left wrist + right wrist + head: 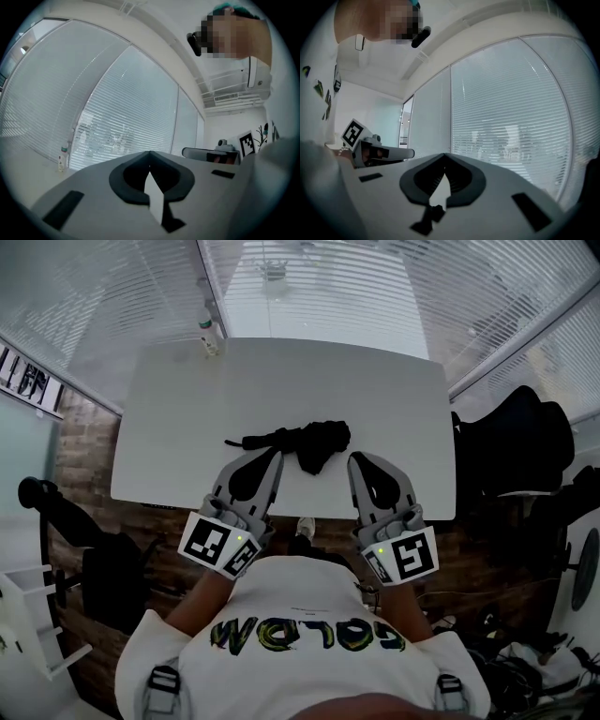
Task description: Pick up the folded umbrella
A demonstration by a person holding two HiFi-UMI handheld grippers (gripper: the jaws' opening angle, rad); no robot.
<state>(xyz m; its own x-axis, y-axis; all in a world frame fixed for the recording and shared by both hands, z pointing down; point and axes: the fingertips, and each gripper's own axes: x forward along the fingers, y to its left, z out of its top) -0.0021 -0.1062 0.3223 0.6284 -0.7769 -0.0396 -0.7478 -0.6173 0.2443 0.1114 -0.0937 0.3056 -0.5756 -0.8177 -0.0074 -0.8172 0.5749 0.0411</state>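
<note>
The folded black umbrella [305, 442] lies on the white table [375, 390] near its front edge, with a thin end stretching to the left. My left gripper [274, 456] hovers at the table's front edge just left of the umbrella, jaws together and empty. My right gripper [356, 459] is just right of the umbrella, also shut and empty. Neither touches it. In the left gripper view the gripper [150, 153] has its jaw tips meeting. The right gripper view shows the same of its gripper [444, 154]. The umbrella is hidden in both gripper views.
A small bottle [208, 338] stands at the table's far left corner, also visible as the bottle [62, 157]. Window blinds [309, 277] run behind the table. A black chair [520, 442] stands at the right and dark gear [56, 512] sits at the left on the floor.
</note>
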